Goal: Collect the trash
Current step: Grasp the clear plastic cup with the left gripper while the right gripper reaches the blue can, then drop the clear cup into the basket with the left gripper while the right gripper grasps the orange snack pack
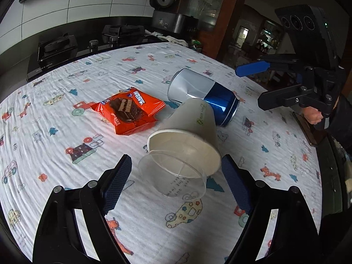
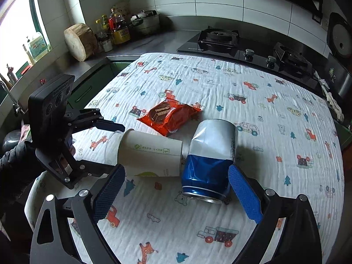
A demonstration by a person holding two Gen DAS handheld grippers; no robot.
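In the left wrist view, a white paper cup (image 1: 189, 127) is seen lying on its side at the centre of the frame, its mouth turned toward the camera. A clear plastic cup (image 1: 176, 176) lies at that mouth, partly nested in it. Behind the paper cup, touching it, a dented silver-and-blue drink can (image 1: 202, 94) is laid on its side. An orange wafer-snack wrapper (image 1: 129, 110) lies flat to the left of centre. All rest on a tabletop covered by a white cloth printed with cartoon vehicles (image 1: 66, 132). The left tongs (image 1: 176, 187) are seen at the bottom of the frame, spread wide on either side of the clear cup, with no pad pressed on it. The right tongs (image 1: 253, 83) appear at the upper right, parted and empty.

In the right wrist view, the can (image 2: 211, 154) lies at the centre with its blue end toward the camera. The paper cup (image 2: 151, 151) is to its left and the wrapper (image 2: 169, 116) above. The right tongs (image 2: 176, 195) are held wide at the bottom of the frame; the can lies between the pads, ungripped. The left tongs (image 2: 114, 149) are seen at the left, astride the cup mouths.
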